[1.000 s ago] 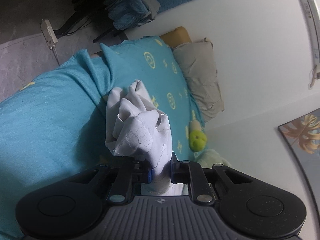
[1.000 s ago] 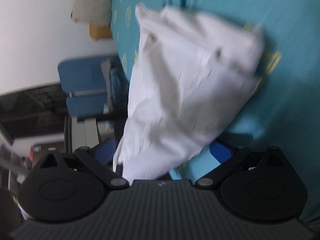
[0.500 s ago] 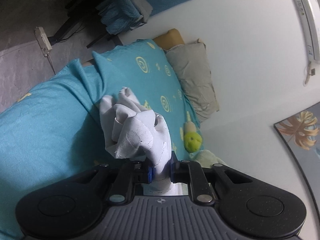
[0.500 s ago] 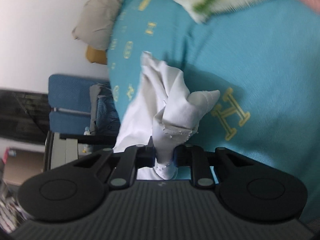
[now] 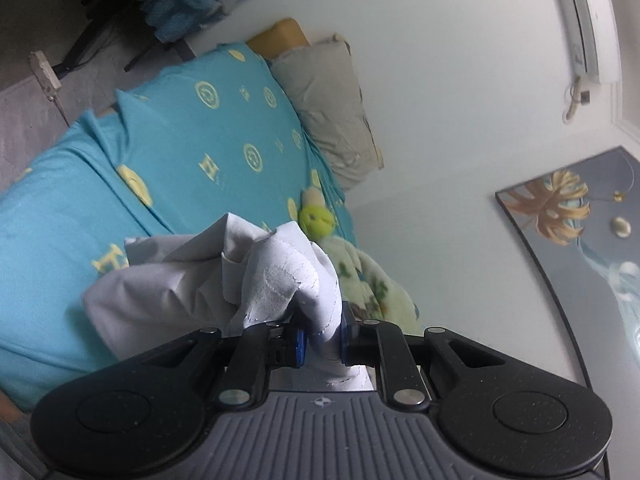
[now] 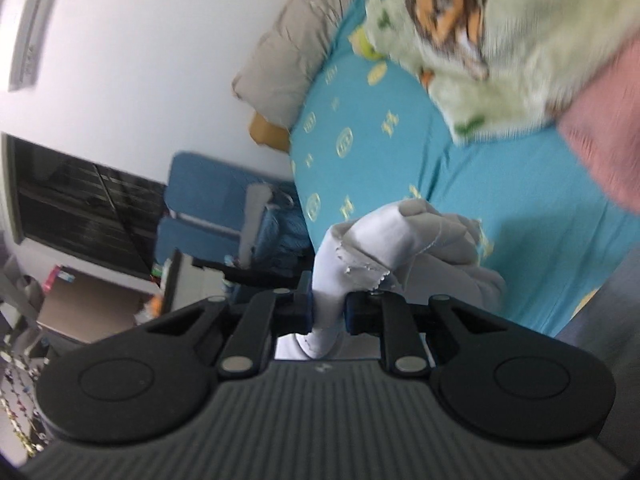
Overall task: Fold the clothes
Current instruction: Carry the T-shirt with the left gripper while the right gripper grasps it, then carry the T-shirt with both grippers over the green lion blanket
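Observation:
A white garment (image 5: 208, 280) hangs bunched over the turquoise bed sheet (image 5: 52, 240). My left gripper (image 5: 322, 342) is shut on a stitched edge of it, and the cloth bulges up and to the left of the fingers. In the right wrist view the same white garment (image 6: 400, 240) is pinched by my right gripper (image 6: 328, 312), which is shut on a frayed hem. The rest of the cloth droops to the right of the fingers, above the turquoise bed sheet (image 6: 500, 200).
A grey pillow (image 5: 332, 104) and a yellow one lie at the bed's head by the white wall. A green plush toy (image 5: 318, 218) and a green printed blanket (image 6: 480, 40) lie on the bed. A pink cloth (image 6: 600, 136) is at the right. Blue chairs (image 6: 208, 200) stand beside the bed.
The right gripper, open around loose cloth a second ago, has shut on the garment's hem. Both grippers have swung with the cloth toward the blanket and the wall.

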Available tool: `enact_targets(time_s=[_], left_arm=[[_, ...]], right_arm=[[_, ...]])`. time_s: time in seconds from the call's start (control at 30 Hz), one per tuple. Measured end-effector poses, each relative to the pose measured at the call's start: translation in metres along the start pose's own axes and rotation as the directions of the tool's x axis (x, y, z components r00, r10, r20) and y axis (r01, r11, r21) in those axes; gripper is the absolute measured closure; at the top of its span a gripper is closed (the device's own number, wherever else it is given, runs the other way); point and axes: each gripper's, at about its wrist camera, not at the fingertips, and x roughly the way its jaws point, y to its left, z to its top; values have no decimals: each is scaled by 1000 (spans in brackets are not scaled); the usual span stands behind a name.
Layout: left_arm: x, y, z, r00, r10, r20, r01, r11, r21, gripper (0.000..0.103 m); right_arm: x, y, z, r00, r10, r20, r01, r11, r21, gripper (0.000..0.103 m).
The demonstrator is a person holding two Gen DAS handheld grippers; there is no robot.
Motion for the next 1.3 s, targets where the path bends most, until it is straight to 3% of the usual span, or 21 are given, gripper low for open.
enact_targets(time_s=[0.13,0.3,0.43,0.53,0.63,0.8,1.0,1.07,1.17,1.3], left_arm=[[59,-56,-6,997,-32,-68,33,999,14,87],[164,-145,-13,983,-113,-148,123,991,59,87],[251,-214,-22,959,-180,-220,204,975,92,87],[310,-249,-41,937,-216,-275,260,956,136,87],[357,-256,-64,922,-214,-322,287,937,201,87],[412,-233,-103,901,-158,-405,300,901,314,87],[394,-157,-130,877,-117,-466,335,843,420,87],[388,-133,-135,872,-91,-482,330,835,440,87],[378,-101,-147,875,-28,-483,287,834,471,86],[375,-81,-159,892,16,-452,264,793,549,81]], right_arm=[[-32,9,53,998,7,67,-7,1000,-8,85],[-61,30,156,975,-7,223,33,993,-113,85],[-85,45,251,934,-10,358,69,986,-151,85],[-100,46,302,889,-26,457,121,977,-178,85],[-111,34,340,850,-58,523,179,967,-183,85],[-104,-21,348,822,-148,550,282,945,-167,85],[-97,-68,290,838,-198,509,307,941,-140,85],[-95,-84,271,842,-214,495,316,940,-131,85],[-91,-108,242,848,-238,473,329,937,-118,85],[-87,-139,203,855,-269,443,347,932,-102,85]])
